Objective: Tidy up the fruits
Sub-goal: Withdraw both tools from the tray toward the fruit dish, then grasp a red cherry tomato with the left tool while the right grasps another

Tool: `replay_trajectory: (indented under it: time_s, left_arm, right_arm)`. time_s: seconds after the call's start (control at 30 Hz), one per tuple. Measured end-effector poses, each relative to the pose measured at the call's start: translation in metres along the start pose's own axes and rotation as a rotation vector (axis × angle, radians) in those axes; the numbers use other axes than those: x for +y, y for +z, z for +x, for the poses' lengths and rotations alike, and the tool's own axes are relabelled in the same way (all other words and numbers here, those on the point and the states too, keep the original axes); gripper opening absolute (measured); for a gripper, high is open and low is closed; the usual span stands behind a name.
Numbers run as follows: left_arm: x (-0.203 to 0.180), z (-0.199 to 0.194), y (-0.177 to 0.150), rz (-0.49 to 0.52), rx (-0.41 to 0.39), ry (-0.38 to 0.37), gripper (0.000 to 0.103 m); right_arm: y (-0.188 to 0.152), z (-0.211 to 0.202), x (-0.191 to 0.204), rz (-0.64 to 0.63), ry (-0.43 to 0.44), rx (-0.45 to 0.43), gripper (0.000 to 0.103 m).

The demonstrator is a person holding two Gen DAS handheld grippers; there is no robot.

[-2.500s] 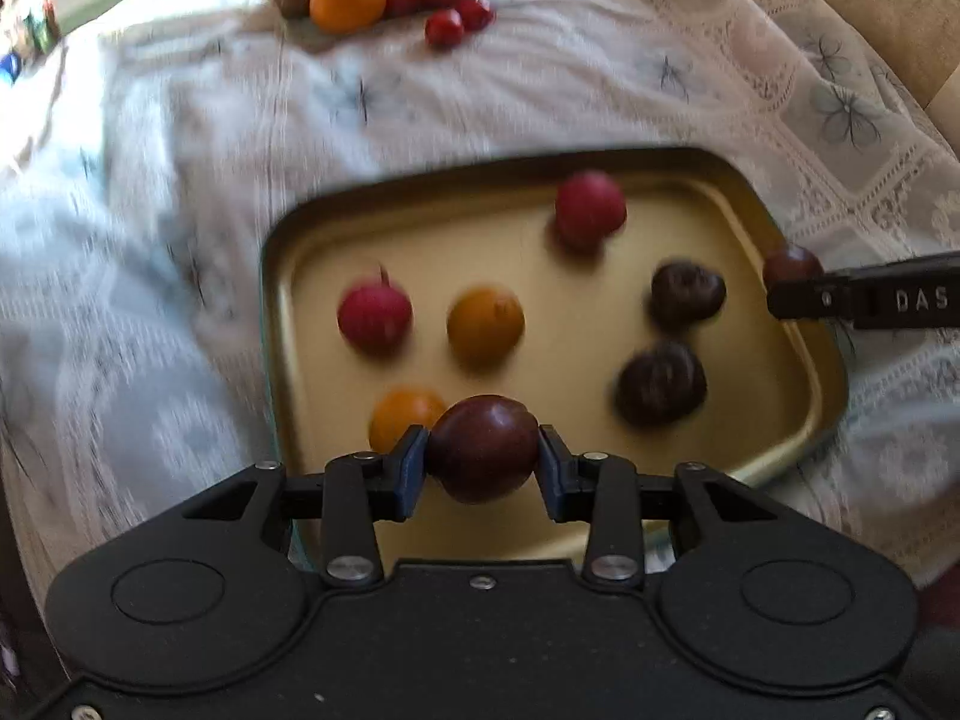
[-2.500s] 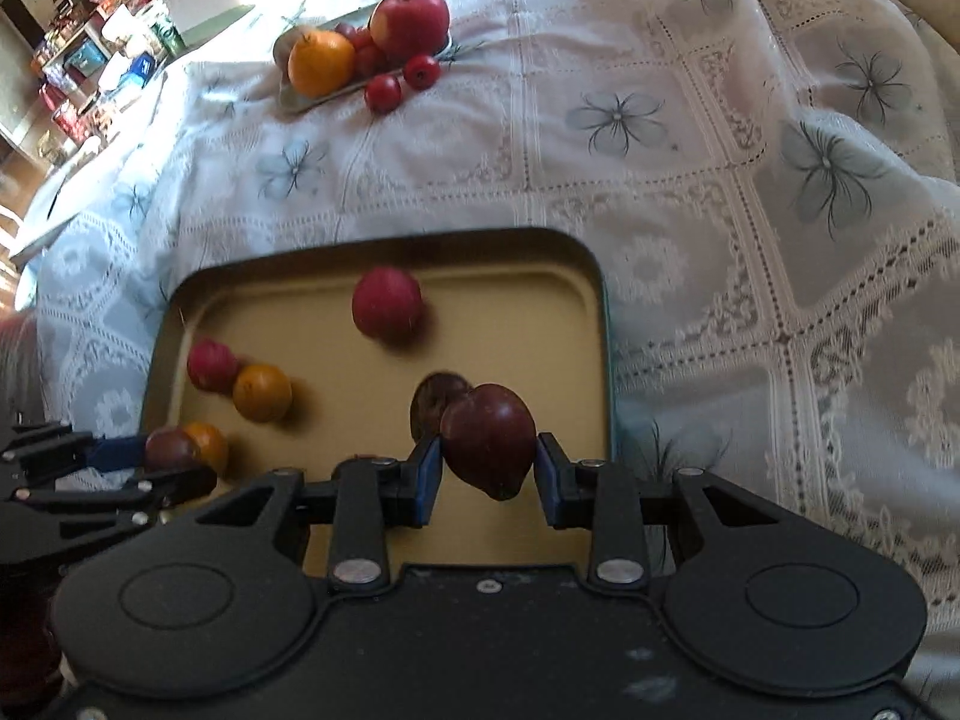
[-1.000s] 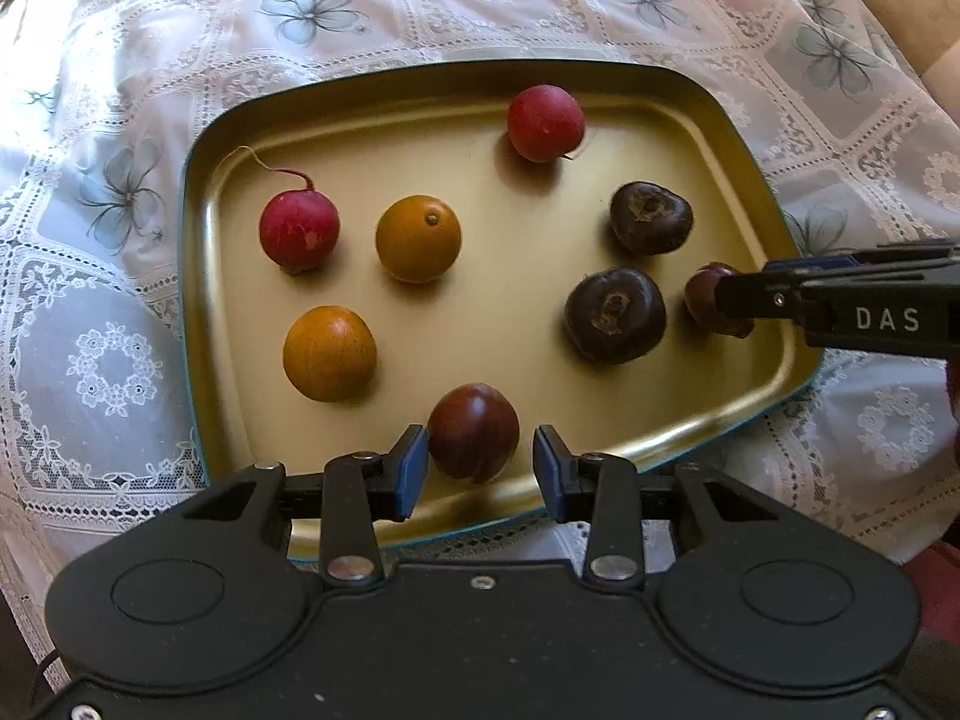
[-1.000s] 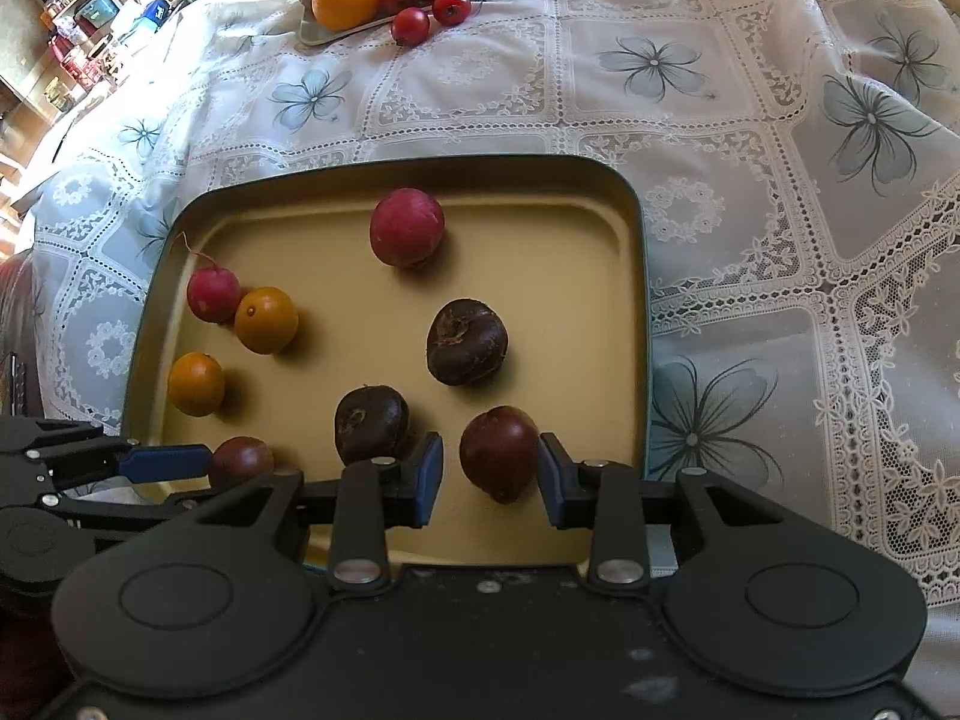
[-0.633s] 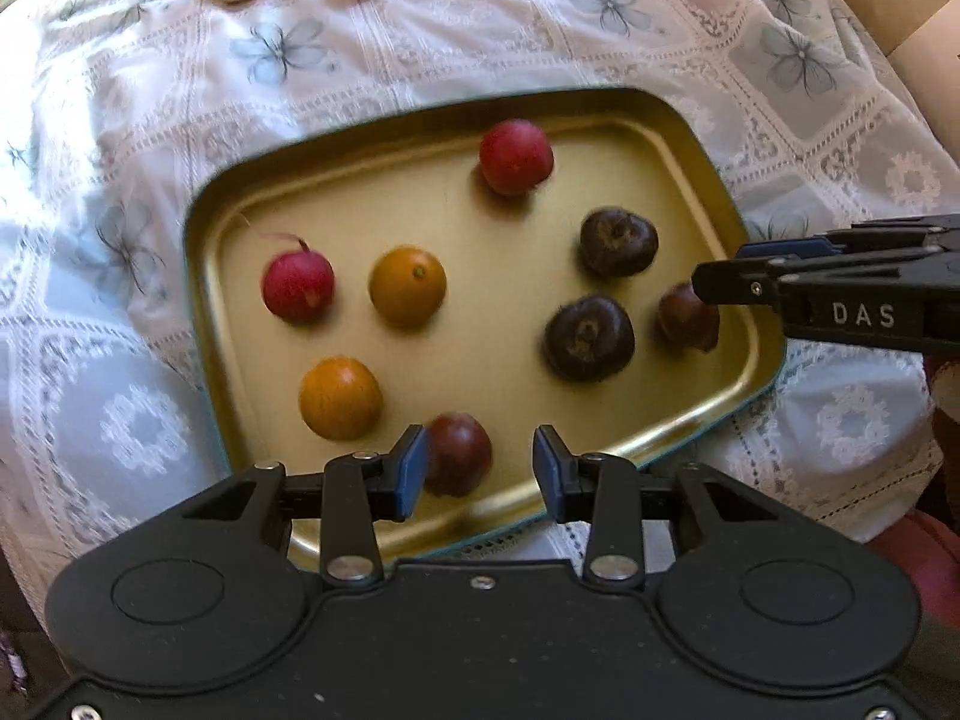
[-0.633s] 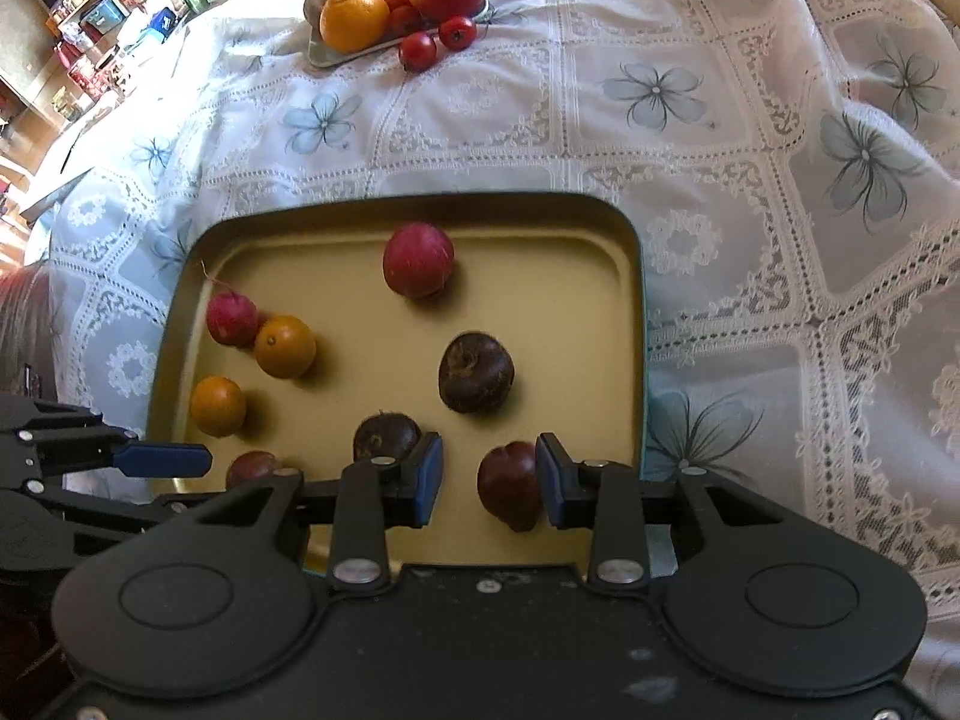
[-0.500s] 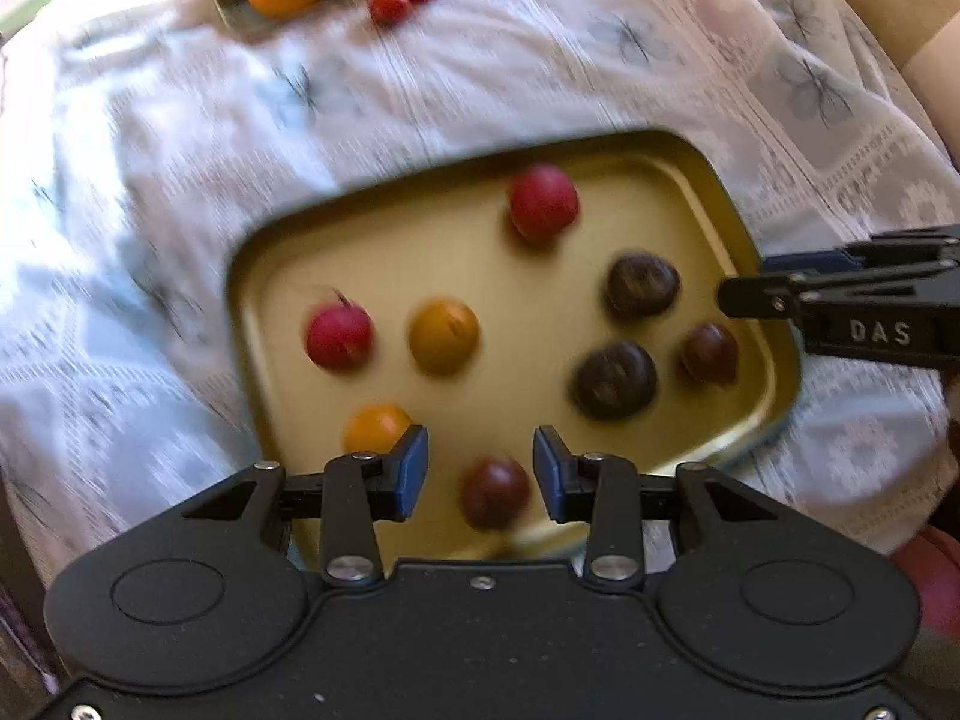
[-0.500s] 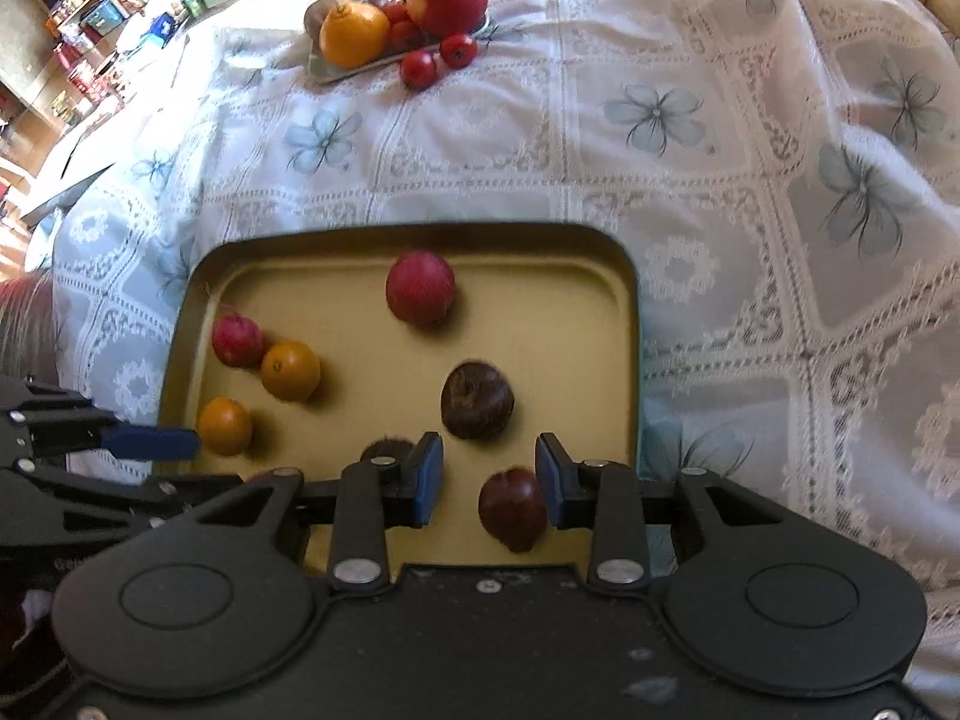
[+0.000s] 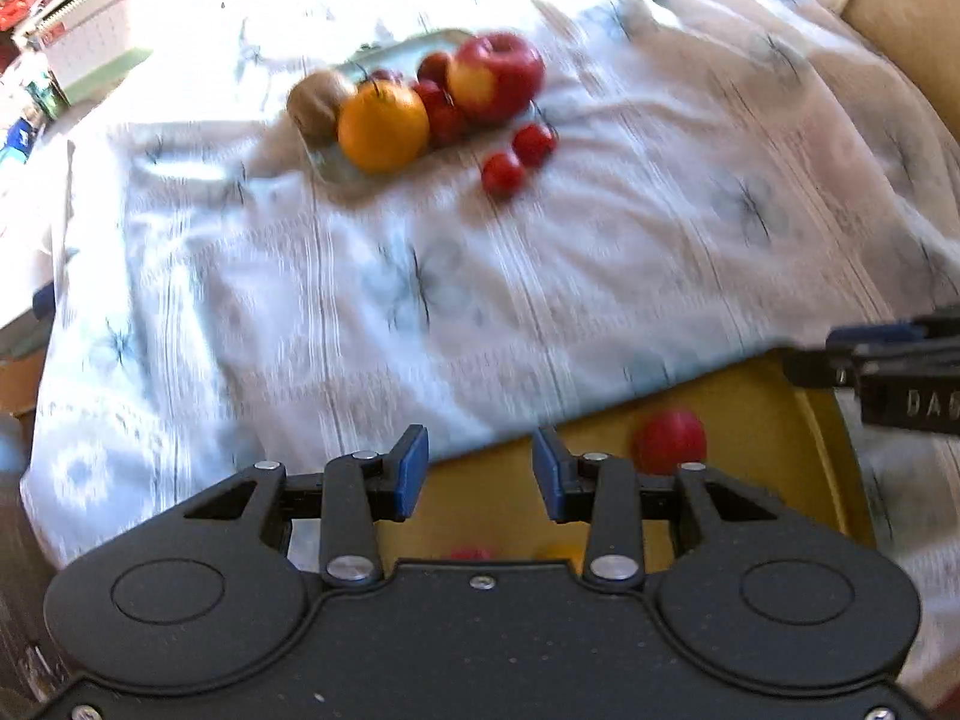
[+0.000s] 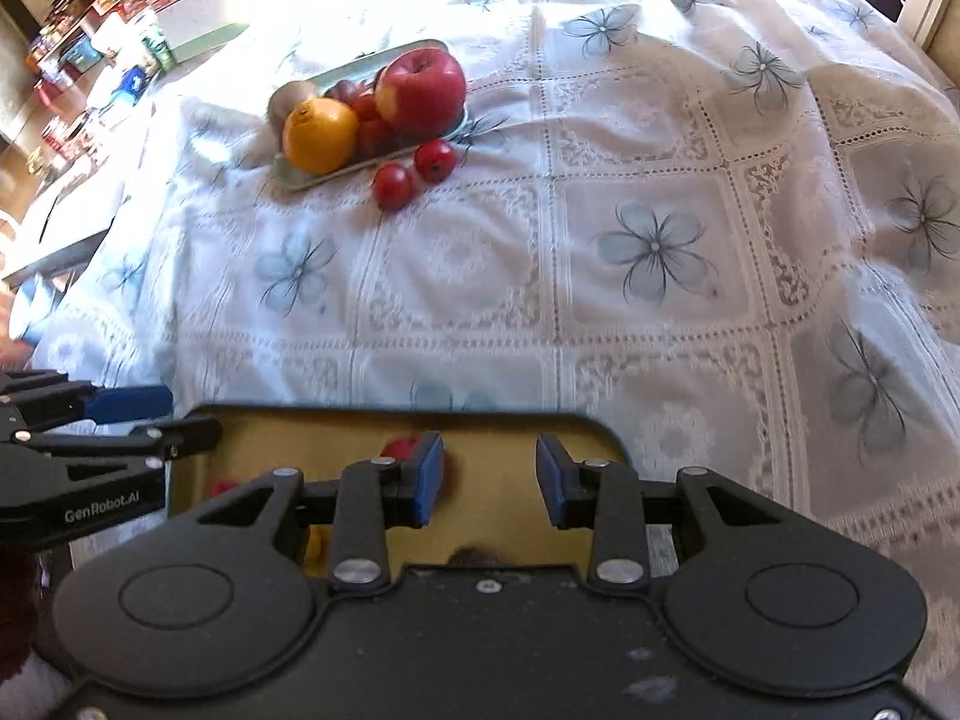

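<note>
A gold tray [image 9: 774, 420] [image 10: 498, 498] lies near me, mostly hidden under both grippers. A red fruit [image 9: 669, 441] [image 10: 401, 449] sits at its far end. My left gripper [image 9: 480, 471] is open and empty above the tray's far edge. My right gripper [image 10: 489, 480] is open and empty over the tray. Far across the cloth a small plate [image 10: 318, 177] holds a red apple [image 10: 423, 93] [image 9: 504, 75], an orange [image 10: 320, 135] [image 9: 383, 126], a kiwi [image 9: 318, 102] and small red fruits. Two cherry tomatoes [image 10: 411, 174] [image 9: 519, 159] lie beside it.
A white lace tablecloth with blue flowers [image 10: 654, 246] covers the table. The other gripper shows at the right edge of the left wrist view [image 9: 894, 372] and at the left edge of the right wrist view [image 10: 90, 450]. Boxes and clutter [image 10: 120, 30] stand beyond the table's far left.
Both grippers let go of their dark fruits on the tray, opened, then rose and tilted up toward the far plate. The tray has slid to the bottom of both views.
</note>
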State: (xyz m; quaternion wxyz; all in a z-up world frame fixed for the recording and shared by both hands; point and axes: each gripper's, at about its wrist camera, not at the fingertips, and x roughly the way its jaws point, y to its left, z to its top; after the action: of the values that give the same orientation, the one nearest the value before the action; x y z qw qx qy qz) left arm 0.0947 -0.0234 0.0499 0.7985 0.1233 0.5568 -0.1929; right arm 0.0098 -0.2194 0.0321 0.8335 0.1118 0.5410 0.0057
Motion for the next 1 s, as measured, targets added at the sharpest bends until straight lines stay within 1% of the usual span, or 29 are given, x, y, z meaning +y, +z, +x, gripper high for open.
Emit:
replay_trajectory:
  time_s: [0.2, 0.33, 0.5, 0.63, 0.73, 0.9, 1.0]
  left_arm:
    - [-0.005, 0.024, 0.037, -0.013, -0.036, 0.013, 0.046]
    - [-0.013, 0.036, 0.058, 0.005, -0.063, 0.016, 0.046]
    - [-0.017, 0.058, 0.086, -0.009, -0.087, 0.037, 0.046]
    - [-0.018, 0.076, 0.105, -0.016, -0.097, 0.068, 0.046]
    - [-0.02, 0.087, 0.116, -0.018, -0.104, 0.084, 0.046]
    - [-0.021, 0.097, 0.124, -0.027, -0.094, 0.056, 0.047]
    - [-0.026, 0.103, 0.127, -0.009, -0.086, 0.061, 0.047]
  right_arm:
    - [0.036, 0.022, 0.0, -0.006, -0.024, 0.01, 0.037]
    - [0.055, 0.034, -0.002, -0.005, -0.034, -0.001, 0.037]
    - [0.071, 0.048, -0.013, 0.02, -0.023, -0.031, 0.037]
    - [0.076, 0.054, -0.031, 0.082, 0.009, -0.07, 0.037]
    - [0.077, 0.058, -0.041, 0.116, -0.003, -0.064, 0.037]
    - [0.078, 0.061, -0.051, 0.148, -0.023, -0.063, 0.037]
    - [0.077, 0.064, -0.053, 0.156, -0.024, -0.055, 0.037]
